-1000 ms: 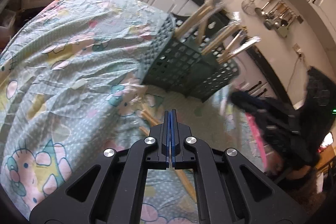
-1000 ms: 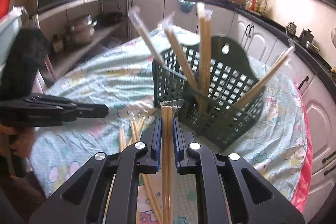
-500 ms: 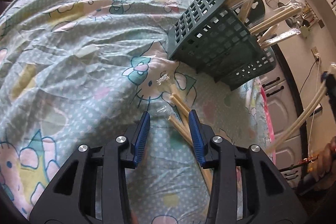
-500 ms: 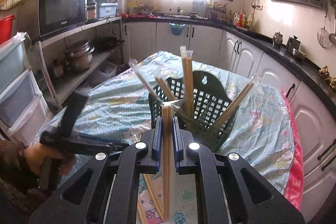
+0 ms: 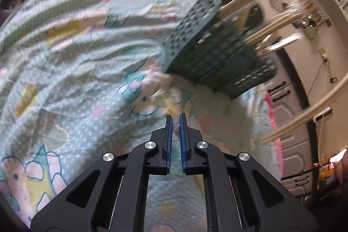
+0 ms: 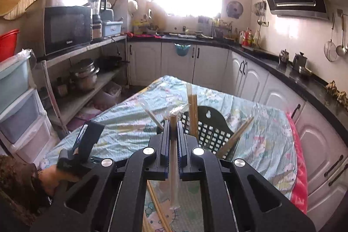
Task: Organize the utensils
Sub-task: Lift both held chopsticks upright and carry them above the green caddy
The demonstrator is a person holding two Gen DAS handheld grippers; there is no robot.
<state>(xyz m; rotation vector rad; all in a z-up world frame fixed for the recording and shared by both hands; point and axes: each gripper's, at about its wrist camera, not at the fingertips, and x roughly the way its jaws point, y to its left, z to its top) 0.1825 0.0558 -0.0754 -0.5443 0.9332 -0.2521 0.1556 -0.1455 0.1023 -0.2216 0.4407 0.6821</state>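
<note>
Wooden wrapped chopsticks [image 6: 173,145] stand pinched along the right hand-held gripper [image 6: 173,134], the green basket [image 6: 212,132] just ahead below, while the left hand-held gripper [image 5: 176,123] seemingly nips another pair's wrapper [image 5: 175,123].

The basket [image 6: 212,129] stood on the table's cloth [image 6: 267,145]. Wrapped chopstick pairs [image 6: 192,110] stood in the basket, leaning outward. Before the basket, nearer the camera, loose chopsticks [image 6: 159,212] lay on the cloth. Behind the basket ran the counter [image 6: 282,67].
</note>
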